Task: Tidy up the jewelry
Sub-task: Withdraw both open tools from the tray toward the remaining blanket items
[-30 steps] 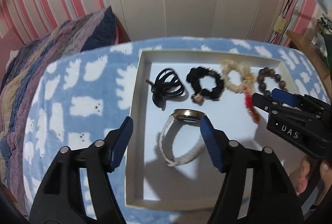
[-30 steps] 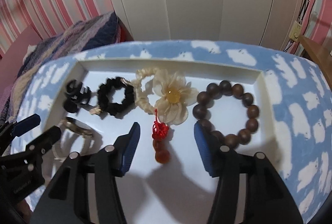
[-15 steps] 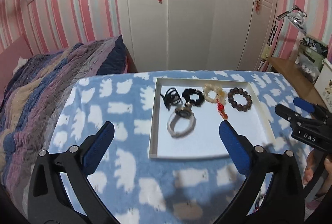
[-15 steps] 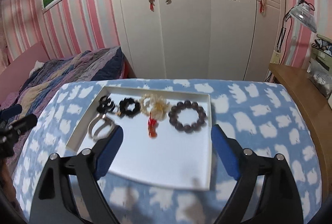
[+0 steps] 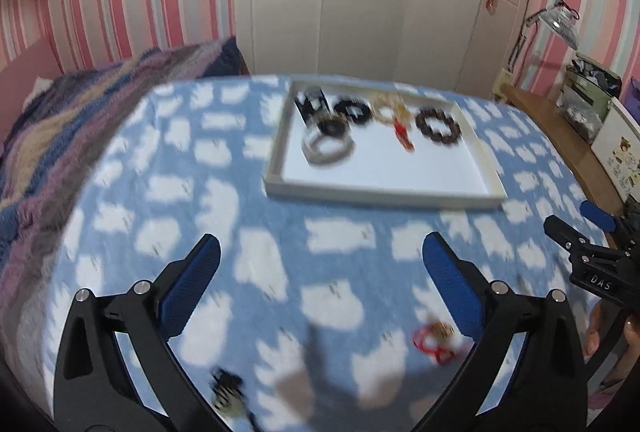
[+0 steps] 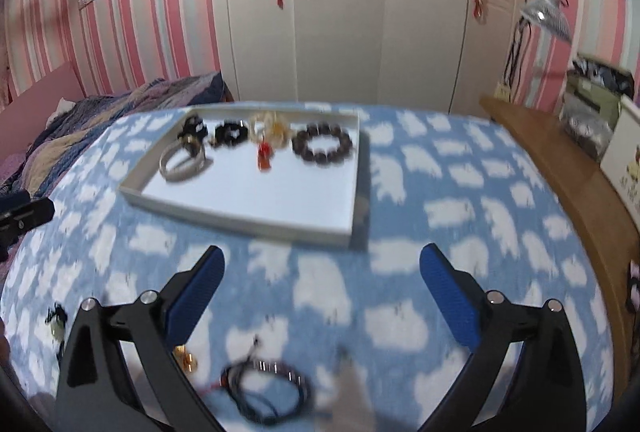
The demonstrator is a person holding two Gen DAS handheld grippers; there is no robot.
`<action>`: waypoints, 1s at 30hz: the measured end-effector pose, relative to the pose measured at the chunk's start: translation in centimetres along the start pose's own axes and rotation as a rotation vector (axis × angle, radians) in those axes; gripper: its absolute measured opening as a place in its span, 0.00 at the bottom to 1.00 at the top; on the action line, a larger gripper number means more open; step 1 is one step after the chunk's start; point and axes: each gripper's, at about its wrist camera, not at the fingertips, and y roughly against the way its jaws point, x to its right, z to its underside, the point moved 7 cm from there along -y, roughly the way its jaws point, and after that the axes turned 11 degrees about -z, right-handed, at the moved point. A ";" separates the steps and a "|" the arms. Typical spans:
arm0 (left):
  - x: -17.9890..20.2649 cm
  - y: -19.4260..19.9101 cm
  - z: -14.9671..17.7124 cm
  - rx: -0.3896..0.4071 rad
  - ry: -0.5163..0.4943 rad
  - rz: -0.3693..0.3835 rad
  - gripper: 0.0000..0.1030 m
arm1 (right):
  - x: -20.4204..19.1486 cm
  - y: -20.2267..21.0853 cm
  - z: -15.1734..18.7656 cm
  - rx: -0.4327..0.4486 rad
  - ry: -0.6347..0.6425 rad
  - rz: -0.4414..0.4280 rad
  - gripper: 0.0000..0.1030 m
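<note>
A white tray [image 5: 380, 188] [image 6: 240, 210] lies on the blue cloud-print cloth. It holds a white-strap watch [image 5: 328, 146] [image 6: 182, 162], black hair ties [image 5: 352, 110], a cream flower bracelet with a red tassel [image 6: 268, 136] and a dark bead bracelet [image 5: 438, 122] [image 6: 322, 144]. My left gripper [image 5: 320, 276] is open and empty, well back from the tray. My right gripper [image 6: 320, 276] is open and empty. A red bracelet [image 5: 436, 342] lies on the cloth near the left gripper's right finger. A black cord bracelet [image 6: 268, 388] lies below the right gripper.
A small dark piece [image 5: 228, 390] [image 6: 56, 320] and a gold-orange piece [image 6: 186, 358] lie on the cloth. A striped quilt [image 5: 60, 128] is at the left, a wooden desk [image 6: 560, 172] with a lamp at the right, white wardrobes behind.
Both grippers have pulled back and up from the tray and opened wider. The tray now looks far away, and loose pieces on the near cloth have come into view.
</note>
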 end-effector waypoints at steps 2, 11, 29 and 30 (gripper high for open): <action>0.6 -0.2 1.5 -0.022 -0.010 0.008 0.97 | 0.3 0.0 1.2 -0.023 -0.015 -0.010 0.95; 3.0 -2.2 7.2 -0.134 -0.045 0.039 0.97 | 0.8 0.1 6.3 -0.102 -0.033 0.024 0.95; 4.8 -4.6 8.1 -0.144 -0.104 0.045 0.97 | 0.4 -1.5 8.7 -0.164 -0.029 0.038 0.95; 4.8 -4.7 8.2 -0.155 -0.100 0.051 0.97 | 0.4 -1.6 8.7 -0.167 -0.027 0.044 0.95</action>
